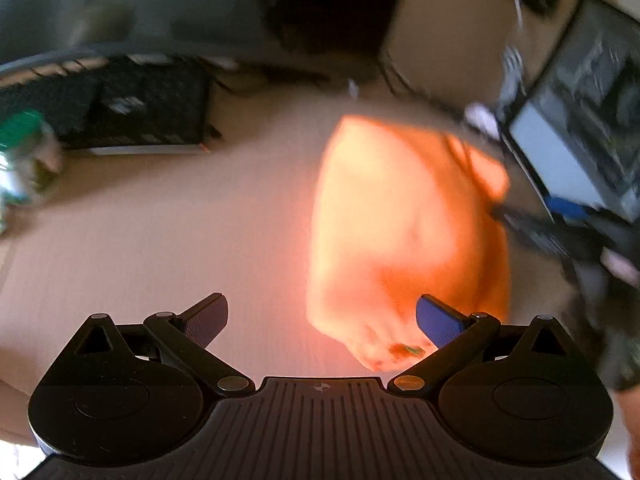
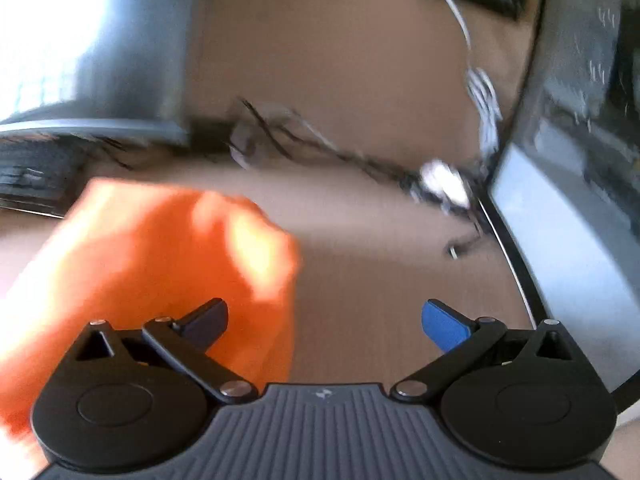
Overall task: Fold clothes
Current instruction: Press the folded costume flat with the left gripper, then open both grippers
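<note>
A: Orange garment (image 1: 404, 232) lies bunched on the tan table (image 1: 160, 240), to the right of the black keyboard (image 1: 136, 108) and just left of the monitor (image 1: 576, 128).

B: And the tools?

A: Left gripper (image 1: 322, 320) has its jaws spread wide, holding nothing; its blue finger (image 1: 438, 320) sits over the garment's near edge, contact unclear through the blur.

B: The other one?

A: Right gripper (image 2: 325, 325) is also wide and empty, its dark finger (image 2: 208, 322) over the garment (image 2: 152, 264). Tangled cables (image 2: 328, 148) lie beyond the garment, toward the monitor (image 2: 568, 208).
</note>
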`<action>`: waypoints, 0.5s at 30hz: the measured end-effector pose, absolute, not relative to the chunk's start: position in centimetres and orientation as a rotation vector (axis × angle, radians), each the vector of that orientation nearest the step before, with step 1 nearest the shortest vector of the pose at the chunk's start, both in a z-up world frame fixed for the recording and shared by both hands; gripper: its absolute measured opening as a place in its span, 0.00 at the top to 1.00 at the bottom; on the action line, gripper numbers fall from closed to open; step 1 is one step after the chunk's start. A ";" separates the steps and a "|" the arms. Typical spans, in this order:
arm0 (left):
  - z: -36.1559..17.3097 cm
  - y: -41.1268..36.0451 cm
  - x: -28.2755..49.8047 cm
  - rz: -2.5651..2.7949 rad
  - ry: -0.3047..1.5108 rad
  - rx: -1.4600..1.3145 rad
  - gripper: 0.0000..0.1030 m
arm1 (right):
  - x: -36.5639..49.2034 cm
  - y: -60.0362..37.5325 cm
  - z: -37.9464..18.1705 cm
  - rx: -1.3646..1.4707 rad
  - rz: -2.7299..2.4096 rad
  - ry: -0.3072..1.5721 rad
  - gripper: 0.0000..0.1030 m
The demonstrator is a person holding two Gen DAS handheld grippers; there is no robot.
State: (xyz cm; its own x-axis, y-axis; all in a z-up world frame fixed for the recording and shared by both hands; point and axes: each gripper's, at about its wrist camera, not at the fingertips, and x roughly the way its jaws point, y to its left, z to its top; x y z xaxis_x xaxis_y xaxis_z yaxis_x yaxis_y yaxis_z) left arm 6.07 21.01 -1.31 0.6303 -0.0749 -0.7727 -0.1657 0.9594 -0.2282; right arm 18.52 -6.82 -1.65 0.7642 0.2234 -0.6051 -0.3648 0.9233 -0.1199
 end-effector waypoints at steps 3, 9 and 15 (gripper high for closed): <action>-1.5 23.4 5.8 0.072 0.861 -0.319 0.01 | 14.7 -5.8 0.2 -0.310 0.489 0.592 0.00; -2.5 23.1 6.2 -0.057 0.847 -0.372 0.01 | 7.9 0.1 -2.2 -0.783 0.560 0.494 0.00; -1.6 22.4 5.8 -0.092 0.816 -0.380 0.00 | 9.1 -0.8 -1.3 -0.843 0.296 0.454 0.00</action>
State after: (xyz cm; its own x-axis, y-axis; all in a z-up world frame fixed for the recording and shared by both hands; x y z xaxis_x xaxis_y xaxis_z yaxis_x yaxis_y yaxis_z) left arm 5.84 22.37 -1.56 0.6855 -0.2246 -0.6926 -0.0646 0.9287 -0.3651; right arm 9.07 -0.79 -1.28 0.8649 0.0731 -0.4965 -0.4250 0.6329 -0.6472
